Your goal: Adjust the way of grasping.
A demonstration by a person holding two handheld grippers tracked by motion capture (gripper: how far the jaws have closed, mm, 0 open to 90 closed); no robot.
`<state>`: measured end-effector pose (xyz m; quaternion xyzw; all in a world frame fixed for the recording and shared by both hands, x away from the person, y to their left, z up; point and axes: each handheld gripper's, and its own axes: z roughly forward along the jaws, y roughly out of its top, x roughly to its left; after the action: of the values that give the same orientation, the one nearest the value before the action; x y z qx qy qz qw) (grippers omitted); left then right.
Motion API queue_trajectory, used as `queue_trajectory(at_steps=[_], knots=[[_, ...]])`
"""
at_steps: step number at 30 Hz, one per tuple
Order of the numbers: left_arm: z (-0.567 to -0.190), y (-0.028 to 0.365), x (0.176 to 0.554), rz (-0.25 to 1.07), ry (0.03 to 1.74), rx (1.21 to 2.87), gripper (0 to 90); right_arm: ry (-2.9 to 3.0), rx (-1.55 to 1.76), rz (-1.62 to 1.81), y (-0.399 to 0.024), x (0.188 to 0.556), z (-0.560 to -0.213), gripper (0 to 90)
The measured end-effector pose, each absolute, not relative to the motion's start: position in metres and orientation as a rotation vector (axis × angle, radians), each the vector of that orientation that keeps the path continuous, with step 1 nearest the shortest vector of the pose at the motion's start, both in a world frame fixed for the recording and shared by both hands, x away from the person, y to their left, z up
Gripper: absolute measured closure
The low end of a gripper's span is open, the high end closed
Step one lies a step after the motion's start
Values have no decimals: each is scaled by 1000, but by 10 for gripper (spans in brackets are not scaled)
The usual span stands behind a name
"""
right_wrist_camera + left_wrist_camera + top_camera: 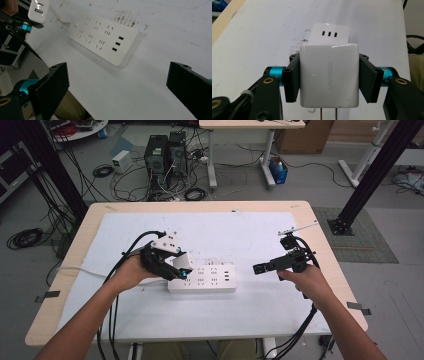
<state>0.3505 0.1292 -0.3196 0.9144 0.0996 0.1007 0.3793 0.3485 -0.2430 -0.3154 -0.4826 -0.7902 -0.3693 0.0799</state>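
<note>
My left gripper (pixel 328 81) is shut on a white UGREEN charger block (pixel 328 77), its pads pressing on the block's two sides. Two metal prongs stick out of the block's near face at the bottom of the left gripper view. In the high view the charger (pixel 183 261) hangs just above the left end of a white power strip (pixel 202 279), which lies on the mat. My right gripper (pixel 257 268) hovers to the right of the strip, pointing at it. Its jaws stand wide open around nothing, with the strip (pixel 102 40) beyond them.
A white mat (pixel 225 232) covers most of the wooden table (pixel 320 250). The strip's white cord (pixel 85 271) runs off to the left. Black cables trail from both grippers toward the front edge. Computers and cable tangles sit on the floor behind the table.
</note>
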Motion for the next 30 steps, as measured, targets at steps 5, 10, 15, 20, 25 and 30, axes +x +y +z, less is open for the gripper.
queue_trajectory(at_steps=[5, 10, 15, 20, 25, 30], knots=[[-321, 118, 349, 254, 238, 2321, 427, -2343, -1433, -1107, -240, 348, -315, 38], [-324, 101, 347, 248, 200, 2294, 427, -2283, -1423, -1118, -232, 346, -314, 38], [-322, 86, 346, 243, 160, 2283, 427, -2266, -1404, -1116, -223, 347, -315, 38], [-322, 74, 345, 240, 132, 2279, 427, -2248, -1404, -1113, -216, 348, -315, 38], [-323, 65, 345, 232, 126, 2276, 427, -2203, -1410, -1105, -207, 350, -316, 38], [-324, 58, 345, 241, 118, 2273, 426, -2190, -1410, -1099, -200, 352, -315, 38]])
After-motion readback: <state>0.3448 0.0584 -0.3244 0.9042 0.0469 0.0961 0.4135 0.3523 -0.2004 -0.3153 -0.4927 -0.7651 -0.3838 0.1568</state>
